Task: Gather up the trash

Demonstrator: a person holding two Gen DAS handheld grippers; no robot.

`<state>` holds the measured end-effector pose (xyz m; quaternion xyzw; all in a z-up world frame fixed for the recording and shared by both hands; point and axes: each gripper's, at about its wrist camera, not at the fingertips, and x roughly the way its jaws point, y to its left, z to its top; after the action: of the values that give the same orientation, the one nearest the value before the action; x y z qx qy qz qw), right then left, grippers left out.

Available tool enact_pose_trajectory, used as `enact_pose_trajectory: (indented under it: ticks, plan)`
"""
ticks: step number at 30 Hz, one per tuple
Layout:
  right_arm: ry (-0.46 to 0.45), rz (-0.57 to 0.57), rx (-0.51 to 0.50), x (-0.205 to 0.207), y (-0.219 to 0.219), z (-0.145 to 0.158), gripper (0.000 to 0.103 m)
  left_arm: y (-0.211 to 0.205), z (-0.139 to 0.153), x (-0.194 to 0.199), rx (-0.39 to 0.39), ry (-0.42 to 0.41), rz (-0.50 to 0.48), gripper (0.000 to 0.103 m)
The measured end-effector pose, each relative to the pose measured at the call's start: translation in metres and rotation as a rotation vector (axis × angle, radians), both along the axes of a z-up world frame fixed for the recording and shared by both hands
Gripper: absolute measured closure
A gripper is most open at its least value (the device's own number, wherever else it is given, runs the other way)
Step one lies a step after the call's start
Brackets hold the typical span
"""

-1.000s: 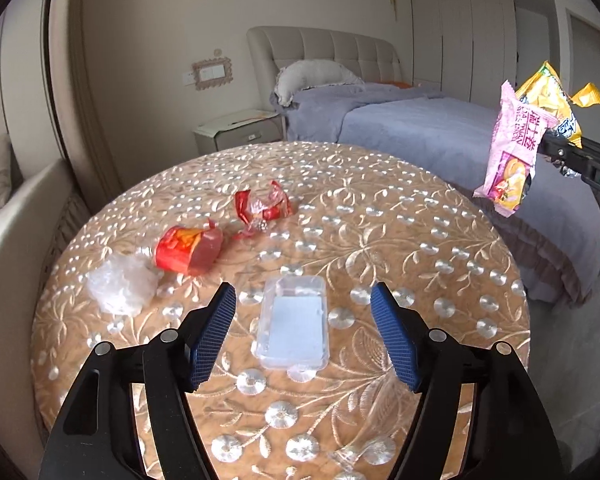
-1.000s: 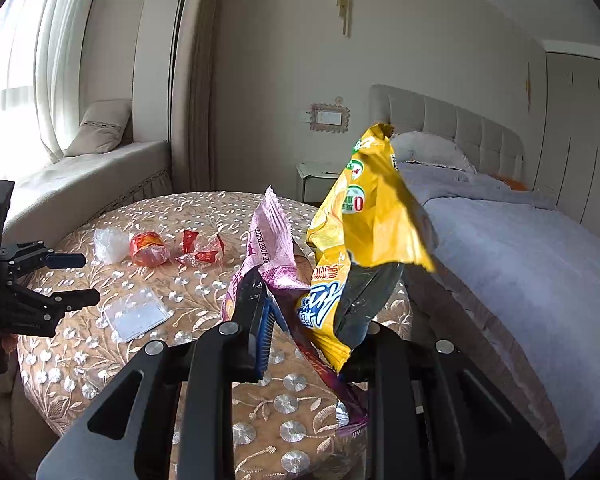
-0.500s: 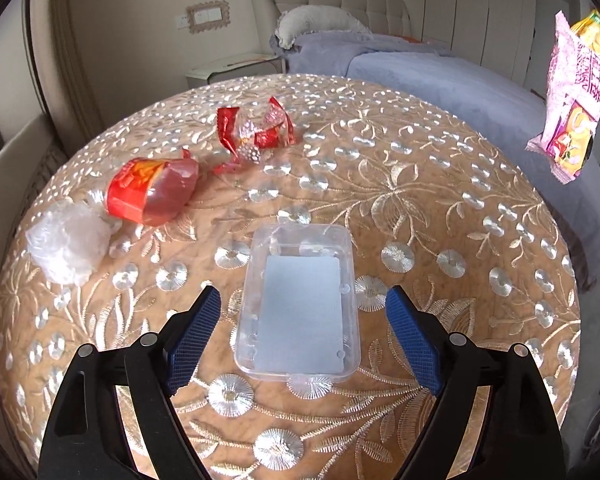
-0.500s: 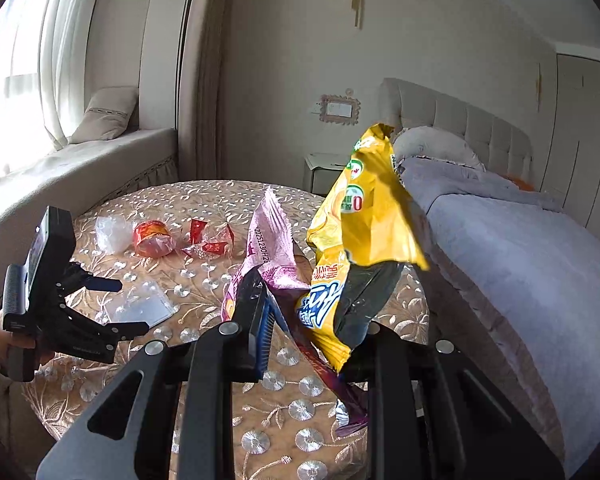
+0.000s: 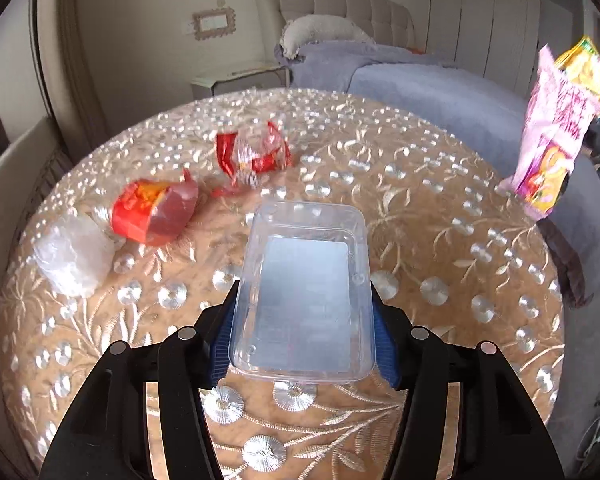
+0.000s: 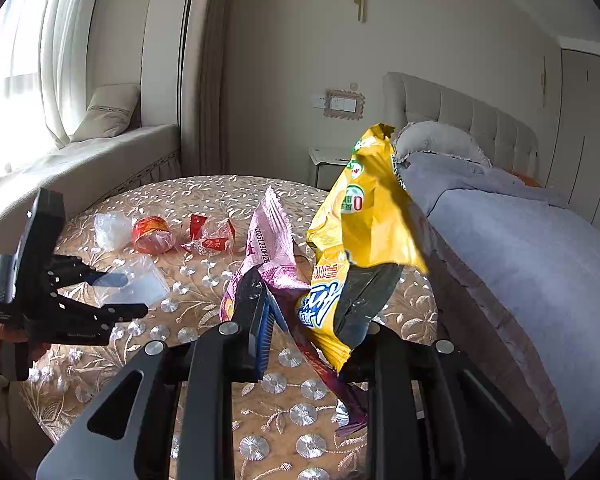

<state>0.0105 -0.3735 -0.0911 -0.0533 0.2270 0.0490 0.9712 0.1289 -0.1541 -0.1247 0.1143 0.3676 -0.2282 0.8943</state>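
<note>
A clear plastic tray lies on the round table with a gold embroidered cloth. My left gripper is closing; its blue pads press both long sides of the tray. From the right wrist view the tray sits between the left gripper's fingers. My right gripper is shut on a pink wrapper and a yellow snack bag, held above the table's right side. Loose on the cloth: a torn red wrapper, a red cup wrapper, crumpled clear plastic.
A bed with a grey cover runs along the table's right side. A white nightstand stands behind the table. A cushioned window bench lies to the left. A hand holds the left gripper's handle.
The left gripper moved forward and down over the clear tray, and its jaws closed from wide apart onto the tray's sides. The right gripper kept still with both wrappers.
</note>
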Motion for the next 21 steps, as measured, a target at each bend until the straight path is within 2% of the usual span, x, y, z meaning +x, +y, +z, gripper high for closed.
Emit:
enact_pose_trajectory:
  ticks: [6,9,13,21]
  plan:
    - [-0.014,-0.022,0.003,-0.011,-0.011,0.002,0.078,-0.032,0.050,-0.025,-0.047,-0.120,-0.065,0.047]
    - [-0.018,-0.044,0.005,-0.018,-0.020,0.002,0.078,-0.059,0.063,-0.038,-0.066,-0.149,-0.121,0.047]
    - [-0.031,-0.096,0.001,-0.030,-0.038,0.002,0.078,-0.098,0.070,-0.049,-0.080,-0.171,-0.178,0.047]
    - [-0.036,-0.223,-0.020,-0.053,-0.088,-0.003,0.078,-0.186,0.060,-0.070,-0.104,-0.163,-0.287,0.046]
